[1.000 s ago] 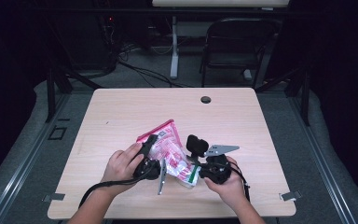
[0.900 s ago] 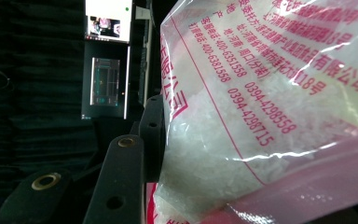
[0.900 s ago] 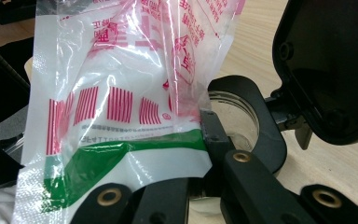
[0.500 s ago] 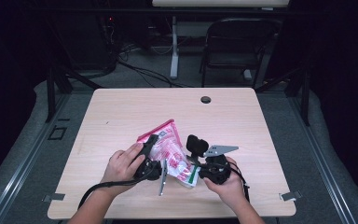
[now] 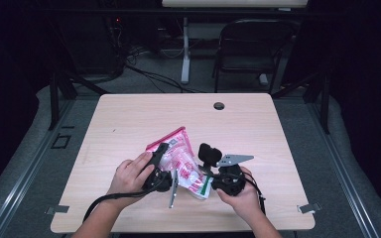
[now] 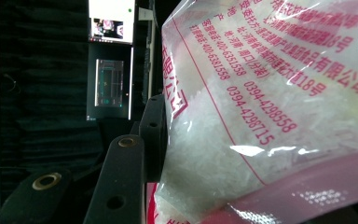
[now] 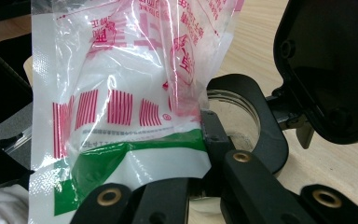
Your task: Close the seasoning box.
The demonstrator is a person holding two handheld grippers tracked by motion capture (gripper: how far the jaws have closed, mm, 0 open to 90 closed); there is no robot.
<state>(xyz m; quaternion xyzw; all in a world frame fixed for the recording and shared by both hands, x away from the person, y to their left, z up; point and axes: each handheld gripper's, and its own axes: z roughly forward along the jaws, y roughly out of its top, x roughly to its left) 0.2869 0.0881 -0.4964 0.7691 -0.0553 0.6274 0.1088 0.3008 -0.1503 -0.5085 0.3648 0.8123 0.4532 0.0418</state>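
Note:
A plastic bag (image 5: 181,161) with pink print and white crystals inside is held tilted over the table's front, between both hands. My left gripper (image 5: 159,166) is shut on the bag's full upper part; in the left gripper view the bag (image 6: 270,116) presses against one black jaw and hides the other. My right gripper (image 5: 209,182) is shut on the bag's lower white and green edge (image 7: 135,163), pinched at its jaws (image 7: 198,154). Just behind that edge stands a black round container (image 7: 256,116) with its hinged lid (image 7: 326,70) tipped up, which the high view shows as a black lid (image 5: 207,153).
The light wooden table (image 5: 129,119) has a round cable hole (image 5: 219,105) near its far edge. A black chair (image 5: 253,49) and cables stand on the floor beyond it. Both forearms come in over the table's front edge.

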